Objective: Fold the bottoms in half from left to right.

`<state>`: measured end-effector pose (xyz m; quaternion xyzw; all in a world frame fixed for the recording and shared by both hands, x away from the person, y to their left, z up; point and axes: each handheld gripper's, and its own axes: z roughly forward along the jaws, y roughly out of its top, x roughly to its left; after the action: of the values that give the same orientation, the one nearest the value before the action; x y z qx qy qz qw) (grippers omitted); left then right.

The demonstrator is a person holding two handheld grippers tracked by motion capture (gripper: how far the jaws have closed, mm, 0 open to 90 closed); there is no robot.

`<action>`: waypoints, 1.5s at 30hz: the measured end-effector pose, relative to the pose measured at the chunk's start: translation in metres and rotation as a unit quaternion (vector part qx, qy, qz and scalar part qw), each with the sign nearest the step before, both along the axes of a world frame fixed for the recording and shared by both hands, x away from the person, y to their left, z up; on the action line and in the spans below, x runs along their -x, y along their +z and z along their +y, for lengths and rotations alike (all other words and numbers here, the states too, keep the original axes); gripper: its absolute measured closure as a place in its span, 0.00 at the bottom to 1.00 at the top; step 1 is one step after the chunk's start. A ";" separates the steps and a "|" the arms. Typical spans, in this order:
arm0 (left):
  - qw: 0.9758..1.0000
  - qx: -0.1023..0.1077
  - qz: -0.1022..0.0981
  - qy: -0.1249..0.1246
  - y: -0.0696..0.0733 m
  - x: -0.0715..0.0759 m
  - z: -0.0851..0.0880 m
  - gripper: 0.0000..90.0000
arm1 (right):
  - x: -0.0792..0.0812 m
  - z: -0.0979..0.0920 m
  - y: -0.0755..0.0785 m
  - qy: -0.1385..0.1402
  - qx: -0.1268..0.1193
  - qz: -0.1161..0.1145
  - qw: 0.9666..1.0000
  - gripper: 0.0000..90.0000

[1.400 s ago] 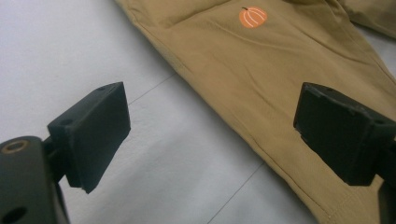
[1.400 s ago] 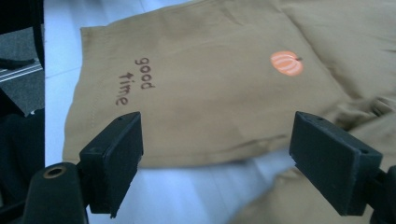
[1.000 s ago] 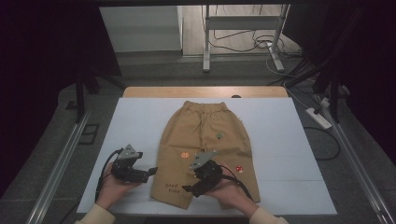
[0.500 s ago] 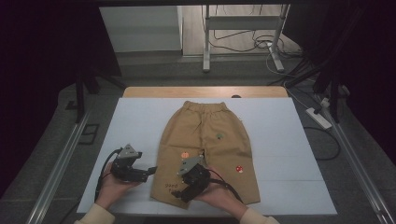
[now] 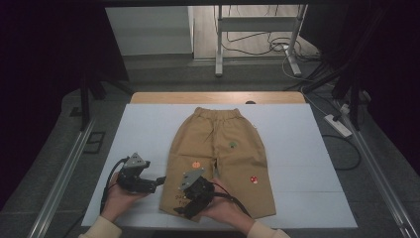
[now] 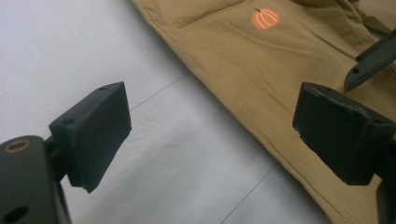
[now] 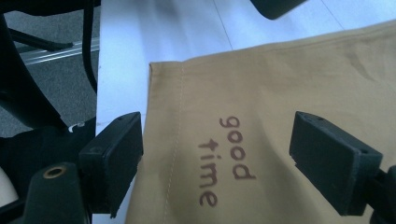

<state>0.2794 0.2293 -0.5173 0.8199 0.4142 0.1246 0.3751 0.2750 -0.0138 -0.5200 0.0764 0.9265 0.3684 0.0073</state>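
- Flat on the white bench (image 5: 148, 124) lie tan trousers (image 5: 220, 153), waistband toward the far edge, leg hems toward the near edge where the person sits.
- Small motifs dot the cloth: an orange pumpkin (image 6: 265, 19) on the left leg, a green one (image 5: 232, 145) higher up, a red mushroom (image 5: 253, 180) on the right leg.
- The right hand-held gripper (image 7: 217, 158) hovers low over the hem of the left leg, close to the bench's near edge; its jaws stand wide apart, straddling the printed words "good time" (image 7: 226, 158) and clasping nothing.
- The hem's corner (image 7: 152, 65) and its stitched seam show just inside one jaw.
- The left hand-held gripper (image 6: 210, 135) sits over bare bench just beside the outer edge of that same leg, near the left part of the near edge; its jaws gape, one above the white surface, the other above the cloth's edge.
- Both hands (image 5: 121, 196) come in from the near edge, the two tools close together.
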 end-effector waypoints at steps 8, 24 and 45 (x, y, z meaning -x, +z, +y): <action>1.000 -0.001 0.000 0.000 0.000 0.000 0.000 0.13 | 0.003 0.012 -0.002 0.012 0.000 0.001 1.000 0.20; 1.000 0.001 0.001 0.008 0.000 0.000 0.003 0.13 | 0.010 0.041 -0.009 0.031 0.005 -0.012 0.999 0.20; 1.000 0.000 0.004 0.010 -0.001 0.000 0.004 0.13 | 0.007 0.041 -0.014 0.013 0.028 -0.028 0.999 0.61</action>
<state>0.2797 0.2334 -0.5185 0.8160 0.4242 0.1245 0.3723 0.2680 0.0271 -0.5339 0.0535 0.9368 0.3445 0.0300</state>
